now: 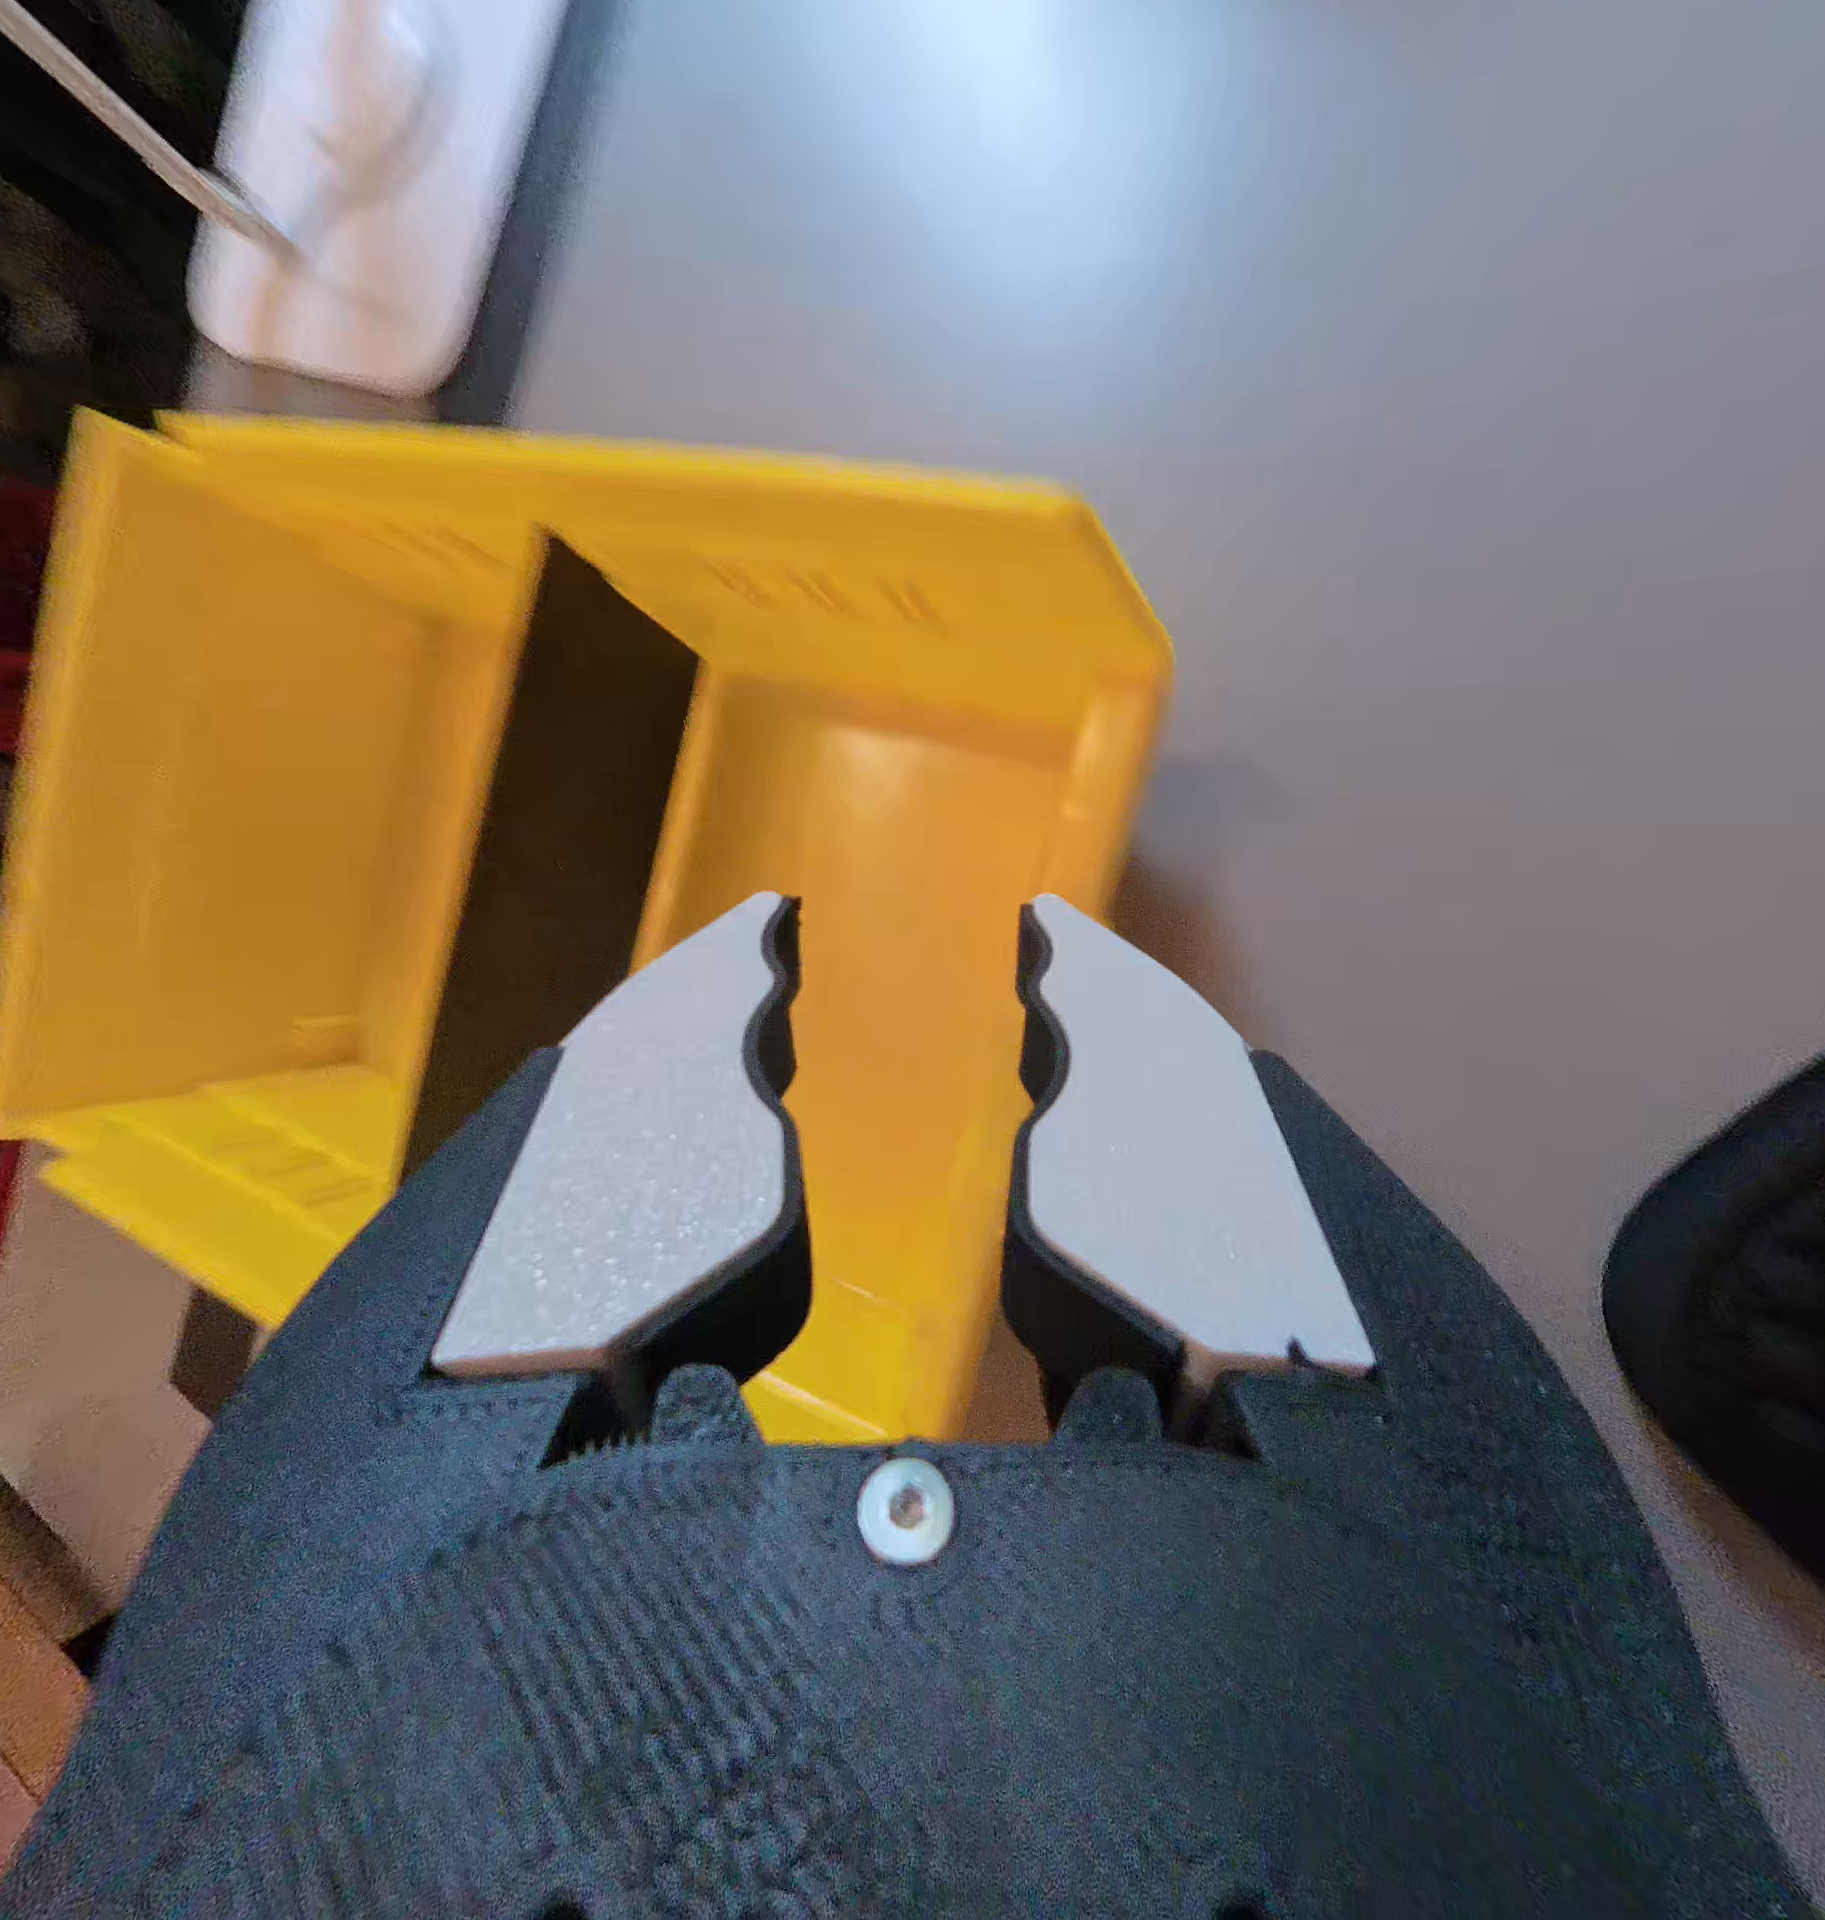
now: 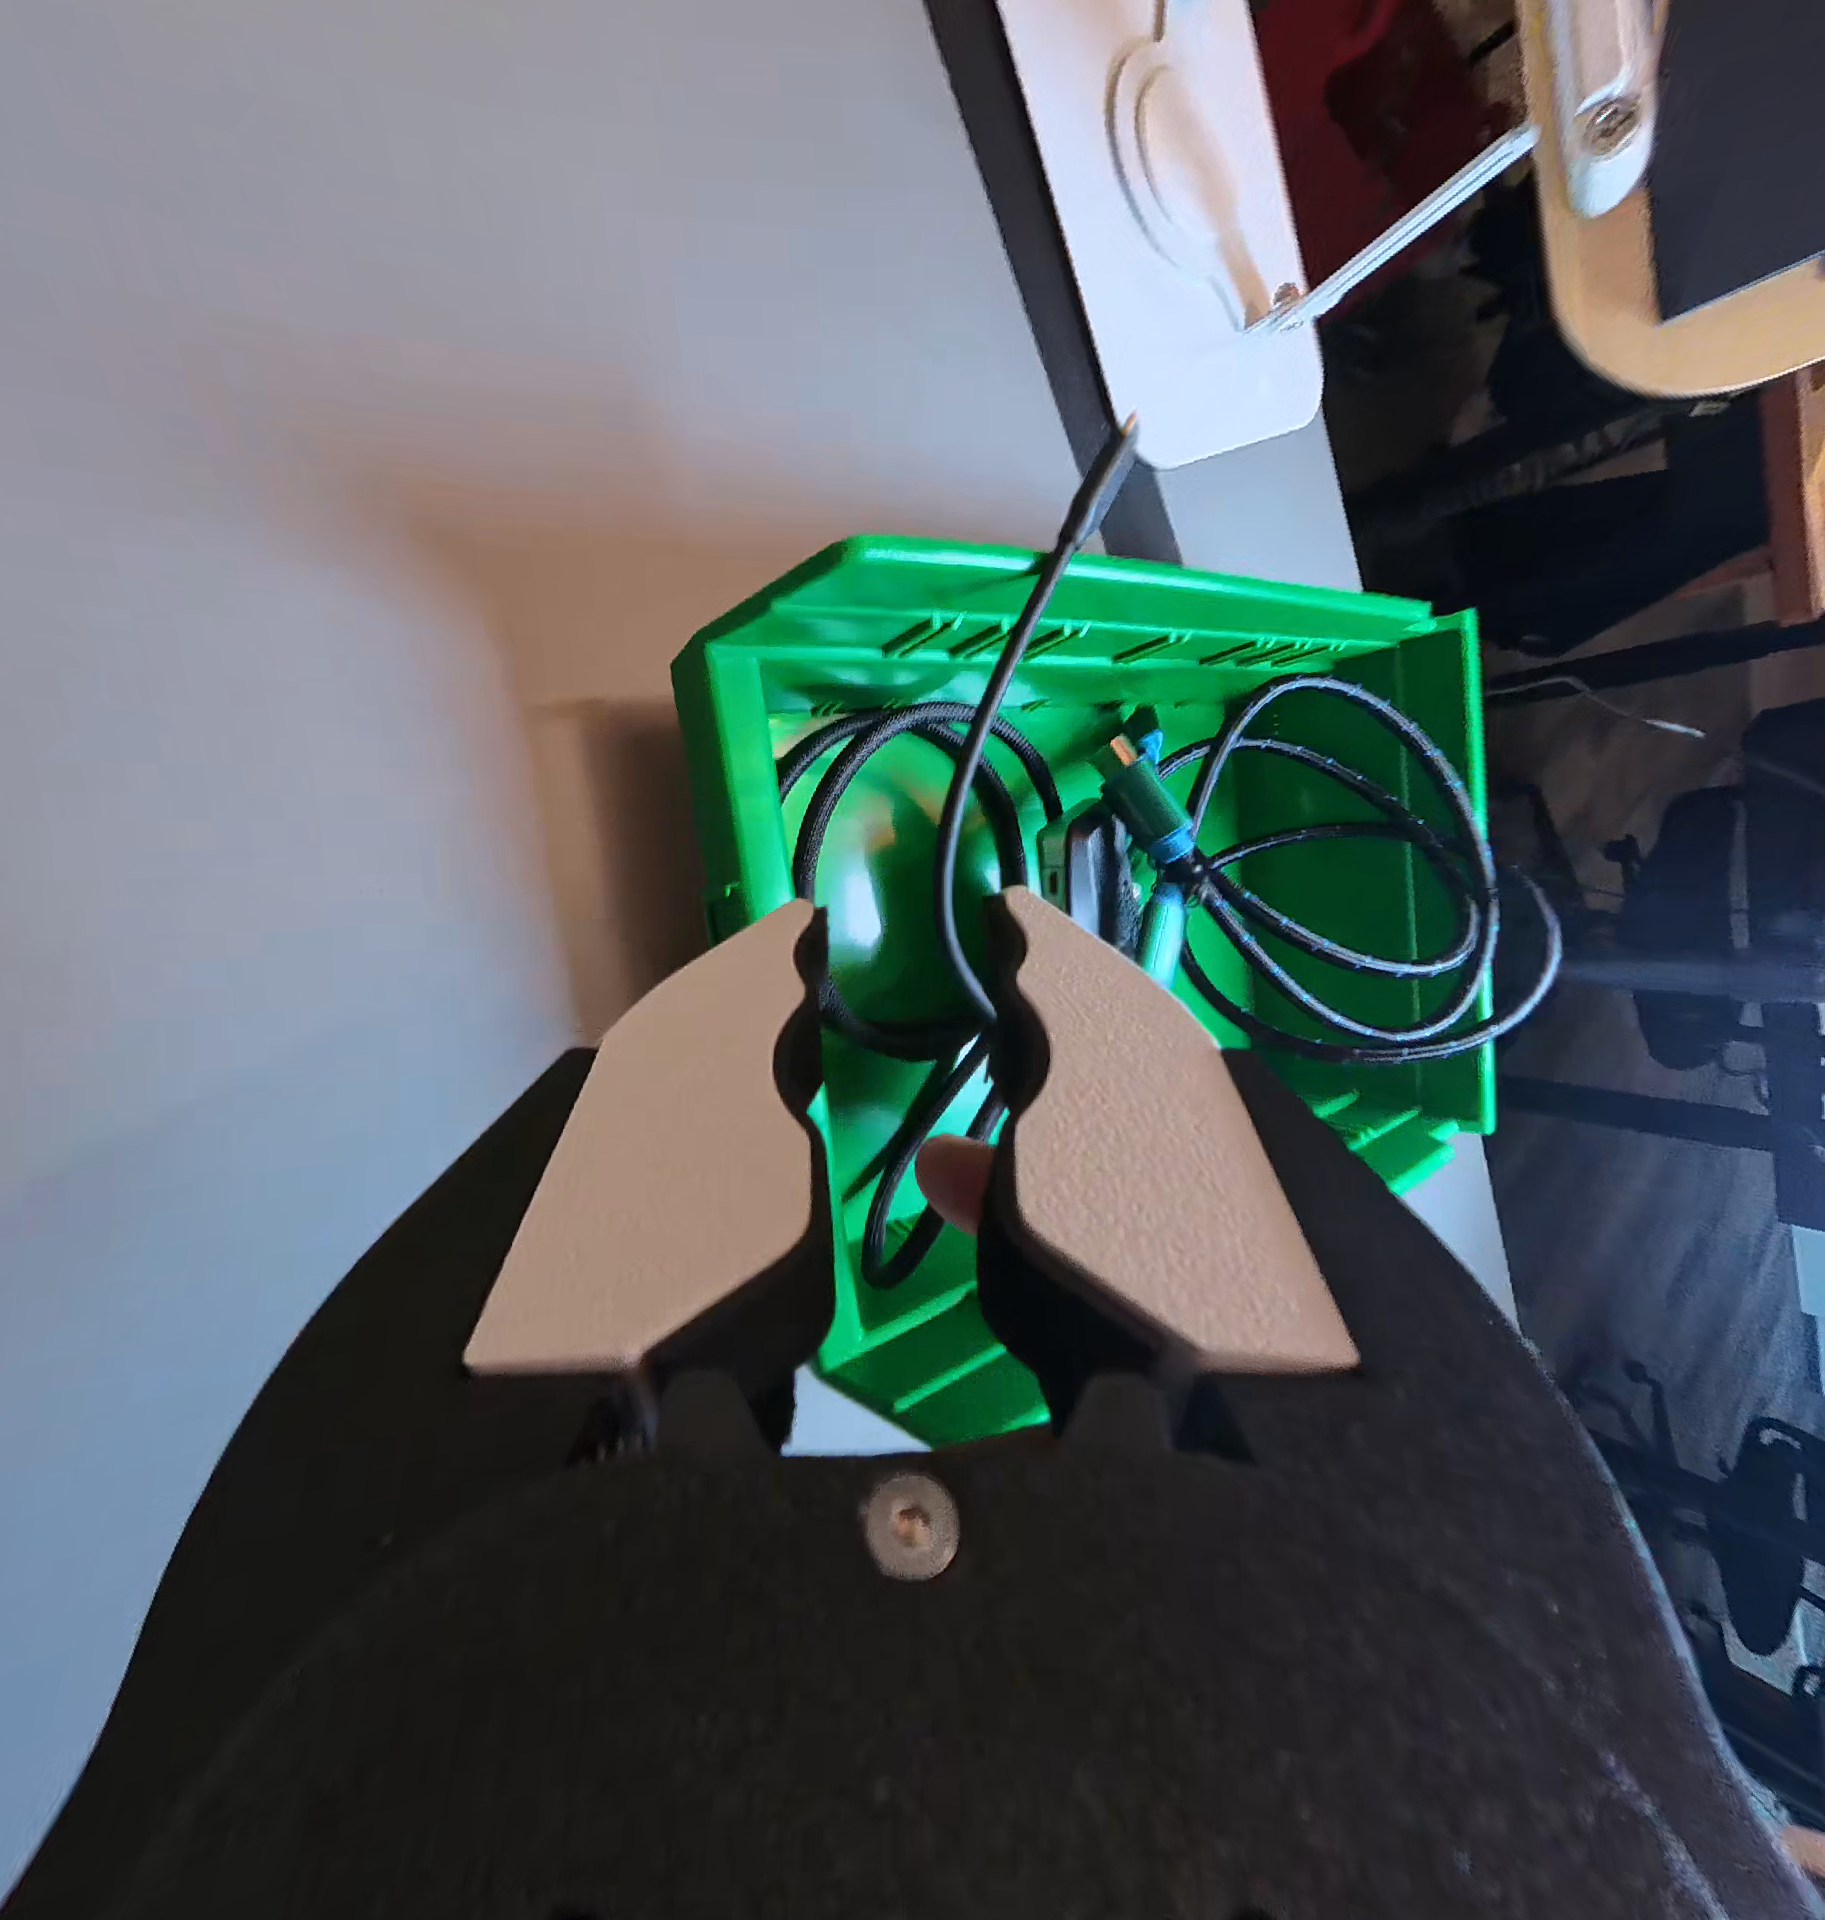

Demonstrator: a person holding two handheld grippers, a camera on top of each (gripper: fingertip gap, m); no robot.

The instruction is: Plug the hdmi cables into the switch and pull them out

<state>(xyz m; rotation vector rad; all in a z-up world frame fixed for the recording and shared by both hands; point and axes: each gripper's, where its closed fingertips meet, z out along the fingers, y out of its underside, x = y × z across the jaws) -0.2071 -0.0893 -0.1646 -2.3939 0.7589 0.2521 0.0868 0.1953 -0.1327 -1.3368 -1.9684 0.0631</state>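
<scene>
Right gripper [image 2: 908, 966] was partly open over the green bin [image 2: 1427, 904], nothing clamped; HDMI cables [image 2: 1334, 831] coiled at 2 o'clock. I'd grab a plug, not cord. Left gripper [image 1: 908, 966] hung open, empty.

Cables [image 2: 1344, 883] in green bin [image 2: 1448, 831]

Left gripper [image 1: 909, 914], right gripper [image 2: 909, 914]: identical build. Body is formed in black, coarse-textured plastic w/ visible layer lines. Two flat grey fingers [image 1: 638, 1153] are fitted per unit, w/ black scalloped inner edges. One silver hex screw [image 1: 905, 1509] is set centrally below fingers.
</scene>
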